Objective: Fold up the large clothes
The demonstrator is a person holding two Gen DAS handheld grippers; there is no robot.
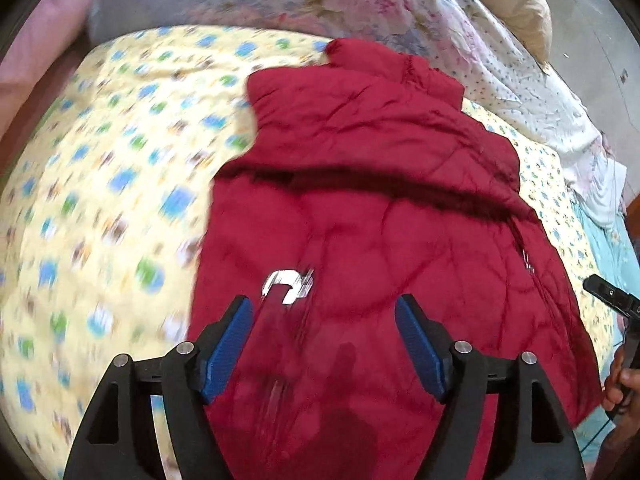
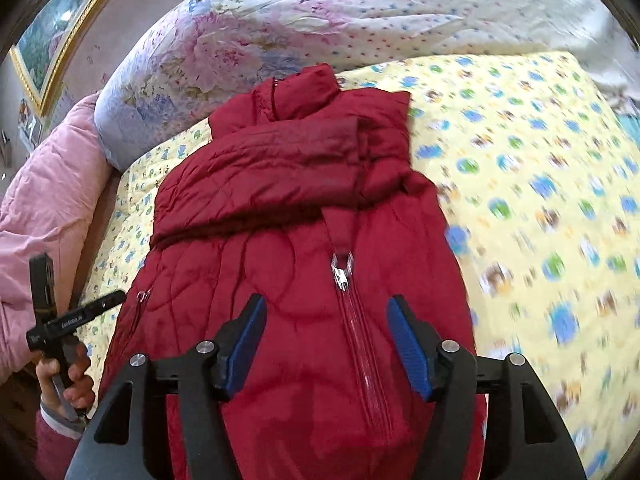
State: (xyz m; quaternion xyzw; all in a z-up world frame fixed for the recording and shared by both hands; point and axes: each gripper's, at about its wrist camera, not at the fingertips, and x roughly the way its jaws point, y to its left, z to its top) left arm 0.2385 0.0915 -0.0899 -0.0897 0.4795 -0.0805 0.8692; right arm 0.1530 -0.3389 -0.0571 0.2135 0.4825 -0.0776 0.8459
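A bed covered by a yellow sheet [image 1: 120,168] printed with small blue and green figures fills both views; a floral quilt [image 2: 240,52] is bunched along its far side, a pink blanket [image 2: 48,200] lies at one edge, a beige pillow [image 1: 508,4] sits in a far corner, and a gilt-framed picture [image 2: 60,36] hangs on the wall behind. A red quilted jacket [image 1: 380,208] lies flat on the sheet, collar toward the quilt and hem toward the cameras, with one sleeve [image 2: 280,160] folded across the chest. Its front zipper [image 2: 362,332] is closed from the hem up to the silver pull [image 2: 342,272], which lies just below the folded sleeve; a smaller pocket zipper [image 2: 142,296] shows near one side seam. A white logo [image 1: 286,282] on the jacket front is too blurred by motion to read, and the white lettering on the black body of the left tongs, seen in the right wrist view, is too small to read. The left tongs [image 1: 324,340] stand open above the lower jacket, nothing between the blue pads [image 1: 228,352]. The right tongs [image 2: 326,340] are likewise open over the zipper, holding nothing. Each tool is carried by a hand [image 2: 68,384]. Bare sheet lies open on both sides of the jacket, wider toward the foot of the bed.
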